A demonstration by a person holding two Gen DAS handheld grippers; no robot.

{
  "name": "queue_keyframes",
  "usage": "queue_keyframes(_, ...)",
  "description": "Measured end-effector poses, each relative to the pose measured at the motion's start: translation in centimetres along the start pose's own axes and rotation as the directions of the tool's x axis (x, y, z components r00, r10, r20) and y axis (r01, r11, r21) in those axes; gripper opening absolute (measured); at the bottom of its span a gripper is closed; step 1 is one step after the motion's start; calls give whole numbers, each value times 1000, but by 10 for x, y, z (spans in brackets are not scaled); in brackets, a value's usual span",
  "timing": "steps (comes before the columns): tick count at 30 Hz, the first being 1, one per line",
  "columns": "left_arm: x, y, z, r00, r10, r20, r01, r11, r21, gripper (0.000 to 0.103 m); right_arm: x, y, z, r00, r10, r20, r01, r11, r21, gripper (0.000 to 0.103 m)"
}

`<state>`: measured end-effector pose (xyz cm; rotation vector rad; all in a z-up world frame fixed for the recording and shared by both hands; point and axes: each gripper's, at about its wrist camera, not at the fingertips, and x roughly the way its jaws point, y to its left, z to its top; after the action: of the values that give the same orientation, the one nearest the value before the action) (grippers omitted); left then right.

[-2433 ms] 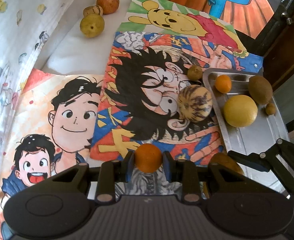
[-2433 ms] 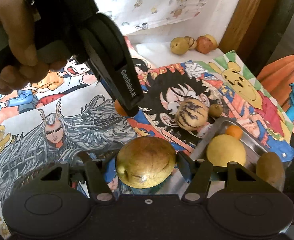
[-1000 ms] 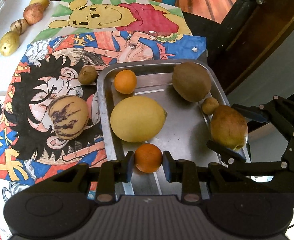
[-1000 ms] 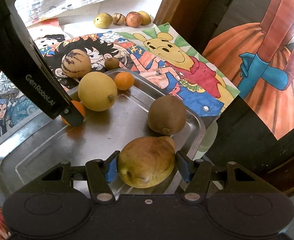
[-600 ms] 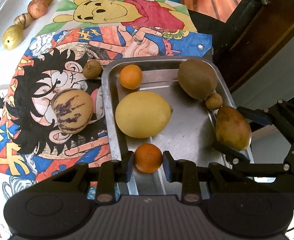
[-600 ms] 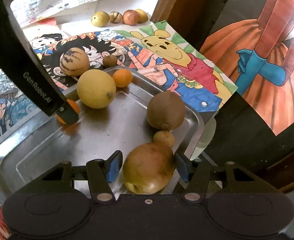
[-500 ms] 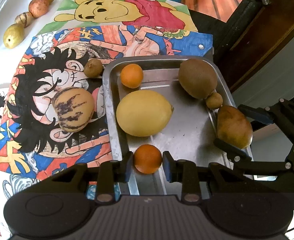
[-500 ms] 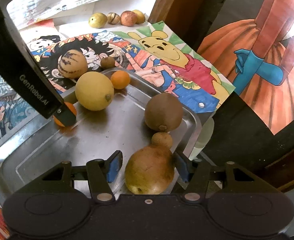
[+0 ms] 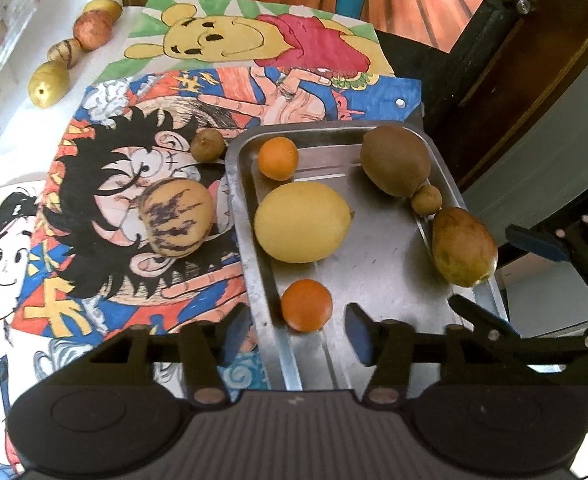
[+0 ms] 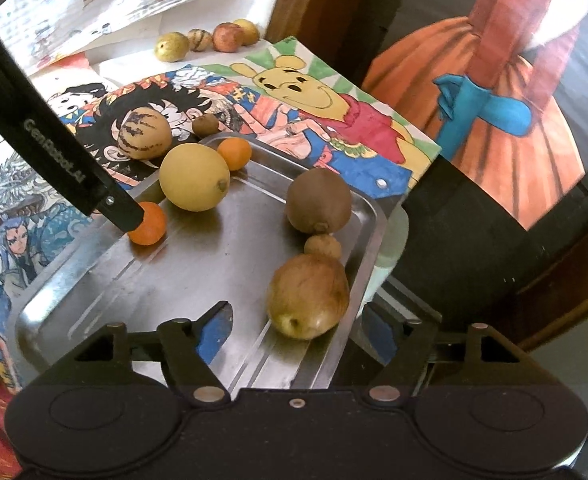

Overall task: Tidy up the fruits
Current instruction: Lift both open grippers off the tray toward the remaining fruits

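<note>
- Both fruits look set down now: the left hand-held gripper (image 9: 299, 330) has its pads spread wide with the small round orange fruit (image 9: 306, 304) sitting loose between them on the shiny steel tray (image 9: 390, 280), touching neither pad as far as I can tell.
- Same on the other side: the right hand-held gripper (image 10: 294, 332) is opened up, and the brownish-green pear-shaped fruit (image 10: 308, 297) rests on the tray by its right rim, just in front of the jaws.
- So I'd say the step in hand is backing off cleanly. Pull each gripper straight back and up, not sideways, since round fruit rolls with the slightest nudge.
- Extra care on the right: the pear touches a tiny brown fruit (image 10: 323, 245), which touches the big brown kiwi-like fruit (image 10: 318, 200). Bump one and the whole row shifts toward the rim.
- The large yellow lemon-like fruit (image 9: 303, 221) sits just beyond the orange one, so don't push forward.
- Still off the tray on the poster-covered bench (image 9: 106, 184): a striped tan melon-like fruit (image 9: 177, 217) and a small brown fruit (image 9: 208, 144) beside the tray, plus four more at the far edge. Probably grab the near ones next.
</note>
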<state>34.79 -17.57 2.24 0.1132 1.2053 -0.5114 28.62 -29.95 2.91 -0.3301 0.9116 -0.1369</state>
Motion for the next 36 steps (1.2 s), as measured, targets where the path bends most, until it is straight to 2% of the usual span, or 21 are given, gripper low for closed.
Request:
queue_keyframes(2, -6, 2, -4, 1000, 3, 10, -3, 1000, 8, 71, -6, 3, -2, 1000, -10, -6, 10, 1000, 26, 82)
queue_keyframes(6, -18, 7, -11, 1000, 10, 24, -10, 1000, 21, 86, -18, 12, -6, 999, -26, -24, 28, 996, 85, 84)
queue_keyframes(14, -38, 25, -31, 999, 27, 46, -29, 999, 46, 102, -42, 34, -14, 997, -47, -59, 58, 979, 195, 98)
queue_keyframes(19, -46, 39, -48, 999, 46, 29, -48, 997, 64, 102, -54, 49, -17, 995, -41, -88, 62, 964, 260, 102)
queue_keyframes(26, -56, 61, -76, 998, 65, -2, -65, 993, 96, 102, -65, 76, -21, 989, -6, -150, 53, 951, 305, 102)
queue_keyframes(31, -62, 82, -94, 996, 88, -29, -85, 993, 85, 102, -65, 94, -24, 969, 99, -227, -4, 924, 383, 102)
queue_keyframes(36, -72, 100, -109, 993, 109, -48, -106, 993, 61, 102, -65, 109, -25, 946, 211, -247, -74, 880, 469, 102)
